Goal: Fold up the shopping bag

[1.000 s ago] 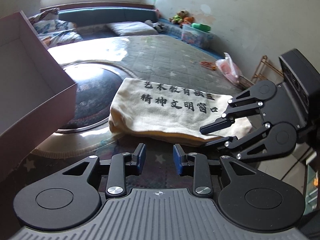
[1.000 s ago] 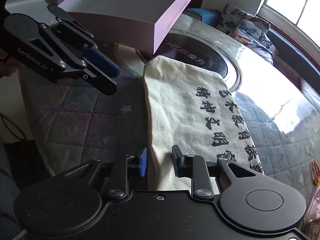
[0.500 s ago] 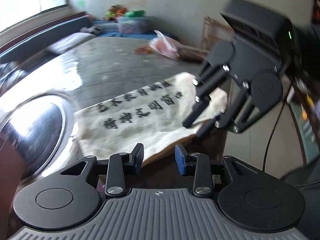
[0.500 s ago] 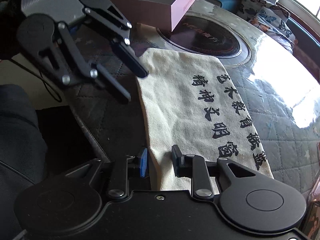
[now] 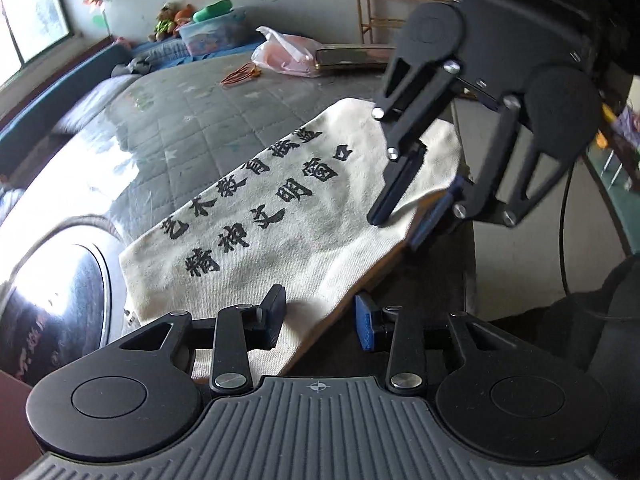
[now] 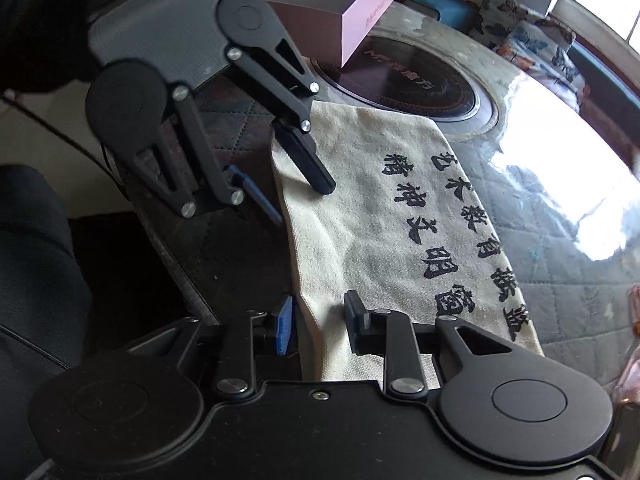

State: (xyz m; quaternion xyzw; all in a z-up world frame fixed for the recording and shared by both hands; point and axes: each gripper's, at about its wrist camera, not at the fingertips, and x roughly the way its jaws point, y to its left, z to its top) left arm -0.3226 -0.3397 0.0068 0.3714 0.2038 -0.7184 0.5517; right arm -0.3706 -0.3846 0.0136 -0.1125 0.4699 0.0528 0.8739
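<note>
Left wrist view: bag (image 5: 280, 216) is lying flat across the middle of the frame, on the table (image 5: 168, 128) edge.
Left gripper (image 5: 320, 322): at the bottom centre, jaws are closing, straddling the near bag edge, pads not pressing yet.
Right gripper (image 5: 404, 220): at the right, jaws are opening, one finger above the bag corner, one below.
Right wrist view: box (image 6: 360, 12) is standing at the top, beyond the bag.
</note>
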